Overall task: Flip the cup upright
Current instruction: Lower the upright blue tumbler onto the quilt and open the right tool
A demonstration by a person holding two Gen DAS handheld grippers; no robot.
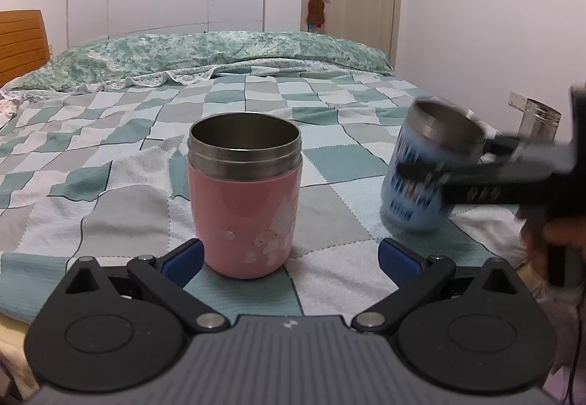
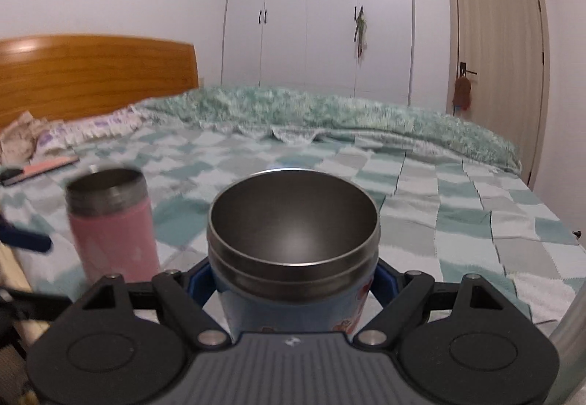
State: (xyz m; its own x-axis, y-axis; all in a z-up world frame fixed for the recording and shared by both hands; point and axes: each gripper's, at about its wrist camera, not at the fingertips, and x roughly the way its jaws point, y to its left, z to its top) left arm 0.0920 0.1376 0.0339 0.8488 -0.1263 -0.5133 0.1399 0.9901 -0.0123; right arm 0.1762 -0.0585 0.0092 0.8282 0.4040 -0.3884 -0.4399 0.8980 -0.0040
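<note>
A pink steel-rimmed cup [image 1: 243, 200] stands upright on the checked bedspread, mouth up. My left gripper [image 1: 289, 258] is open, its blue pads on either side of the cup's base, apart from it. The pink cup also shows blurred in the right wrist view [image 2: 113, 222]. My right gripper [image 2: 293, 280] is shut on a blue steel-rimmed cup [image 2: 293, 258], held near upright with its mouth up. In the left wrist view the blue cup [image 1: 421, 178] is blurred and slightly tilted, low over the bed at the right, in the right gripper's fingers [image 1: 476, 185].
A bed with a green checked cover [image 1: 256, 93] fills the scene, with a rolled green quilt [image 1: 219, 49] at the back. A clear steel-topped jar [image 1: 538, 123] stands at the far right. A wooden headboard [image 2: 91, 75] and pillows are at the left.
</note>
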